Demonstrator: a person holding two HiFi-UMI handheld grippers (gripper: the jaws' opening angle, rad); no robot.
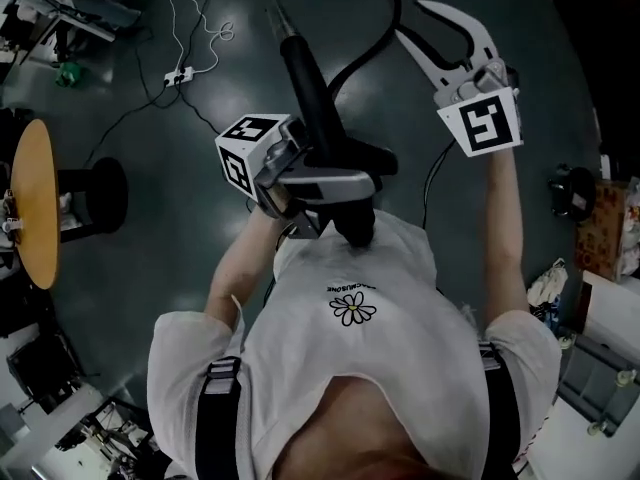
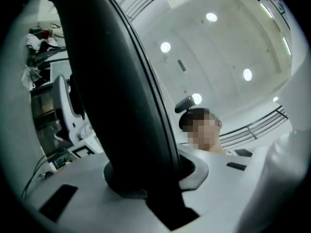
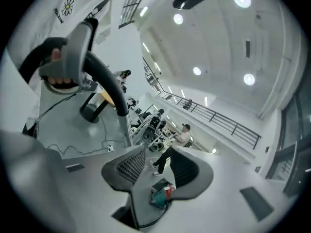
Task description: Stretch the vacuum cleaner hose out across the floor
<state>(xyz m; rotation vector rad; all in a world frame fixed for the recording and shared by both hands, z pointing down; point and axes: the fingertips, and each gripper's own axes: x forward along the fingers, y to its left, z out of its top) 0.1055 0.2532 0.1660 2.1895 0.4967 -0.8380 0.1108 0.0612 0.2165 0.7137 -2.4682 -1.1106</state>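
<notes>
White T-shirt point(image 1: 350, 353) fills the bottom of the head view, and right up against the chest the left gripper point(image 1: 340, 180) has its jaws clamped on the thick black handle point(image 1: 308, 93) of the vacuum's wand. The left gripper view bears that out, with the dark tube wedged tight between the pads and standing up past the camera. From where I stand, the wand points away over the dark floor point(image 1: 180, 228), and a thinner black length that I take for the hose point(image 1: 352, 66) curves off behind it and leaves the top of the picture. The right gripper point(image 1: 425, 30) is held up level beside it, its jaws a little apart with nothing in them; through the gap I see only the far side of the room. So the pick-up looks done: the handle end is off the ground and firmly held. The stretching itself looks not yet done, since the hose bends rather than runs straight, and the cleaner's body is in no view, so I can't tell how much slack is left. Off to one side stand a round wooden table point(image 1: 35, 208) and a power strip point(image 1: 178, 76) with white leads, well clear of the hose.
</notes>
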